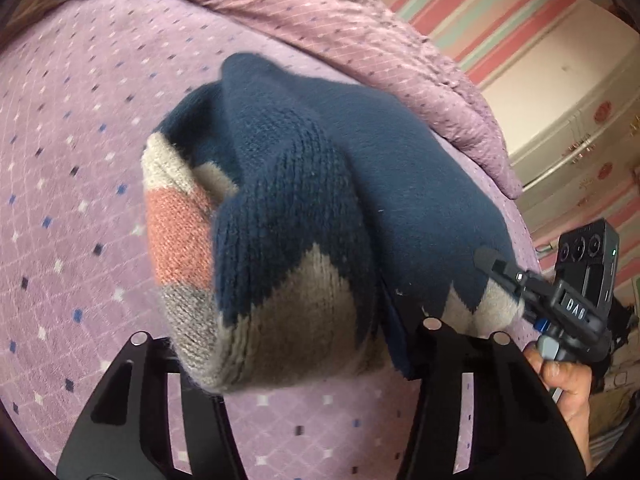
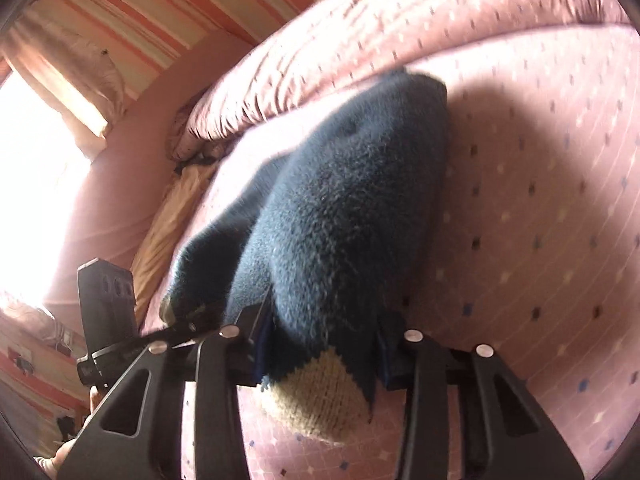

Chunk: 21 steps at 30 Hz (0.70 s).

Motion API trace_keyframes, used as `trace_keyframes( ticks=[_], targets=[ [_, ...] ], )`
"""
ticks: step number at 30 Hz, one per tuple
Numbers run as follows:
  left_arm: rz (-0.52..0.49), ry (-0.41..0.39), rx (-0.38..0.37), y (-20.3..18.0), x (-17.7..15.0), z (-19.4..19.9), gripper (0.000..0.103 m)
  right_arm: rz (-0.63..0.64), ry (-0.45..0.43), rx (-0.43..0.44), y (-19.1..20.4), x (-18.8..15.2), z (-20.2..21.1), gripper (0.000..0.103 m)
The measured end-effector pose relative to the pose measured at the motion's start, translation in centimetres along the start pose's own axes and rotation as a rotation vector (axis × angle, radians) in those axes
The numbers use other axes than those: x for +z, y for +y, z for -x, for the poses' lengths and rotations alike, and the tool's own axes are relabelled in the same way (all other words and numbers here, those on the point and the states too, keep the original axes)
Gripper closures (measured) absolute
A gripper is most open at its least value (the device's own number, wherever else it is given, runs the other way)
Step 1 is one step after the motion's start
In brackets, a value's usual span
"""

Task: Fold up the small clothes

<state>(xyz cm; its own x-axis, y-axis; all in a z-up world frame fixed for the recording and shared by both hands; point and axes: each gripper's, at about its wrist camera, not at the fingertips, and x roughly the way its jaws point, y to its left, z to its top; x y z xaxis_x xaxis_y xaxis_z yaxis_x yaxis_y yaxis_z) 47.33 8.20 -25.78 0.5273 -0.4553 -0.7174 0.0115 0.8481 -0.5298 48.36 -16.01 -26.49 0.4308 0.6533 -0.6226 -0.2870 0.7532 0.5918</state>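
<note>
Left wrist view: left gripper (image 1: 304, 344) jaws pinch the knitted sweater (image 1: 304, 184) hem, lifted off the lilac bedspread (image 1: 72, 160).
Right wrist view: right gripper (image 2: 316, 356) jaws clamp the hem's other corner.
Handling: soft, light, floppy knit; best held at hem corners.

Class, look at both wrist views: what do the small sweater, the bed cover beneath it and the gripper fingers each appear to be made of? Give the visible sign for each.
Small sweater: knitted yarn, probably wool or acrylic; visible stitch loops, fuzzy surface.
Bed cover: soft plush-looking fabric, lilac with small diamonds; matte nap.
Gripper fingers: black, smooth, rigid, likely plastic or coated metal; silver pins.
</note>
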Motion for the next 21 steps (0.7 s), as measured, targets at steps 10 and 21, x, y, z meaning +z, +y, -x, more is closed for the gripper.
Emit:
trace_keyframes(
  ticks=[10, 21],
  targets=[
    [-0.116, -0.016, -0.148, -12.8, -1.7, -1.4, 0.053, 0.149, -0.13, -0.101, -1.0, 2.7, 14.7, 0.066],
    [-0.256, 0.075, -0.189, -33.6, -17.1, -7.9, 0.054, 0.055, -0.195, -0.272, -13.6, -4.5, 35.0, 0.066]
  ],
)
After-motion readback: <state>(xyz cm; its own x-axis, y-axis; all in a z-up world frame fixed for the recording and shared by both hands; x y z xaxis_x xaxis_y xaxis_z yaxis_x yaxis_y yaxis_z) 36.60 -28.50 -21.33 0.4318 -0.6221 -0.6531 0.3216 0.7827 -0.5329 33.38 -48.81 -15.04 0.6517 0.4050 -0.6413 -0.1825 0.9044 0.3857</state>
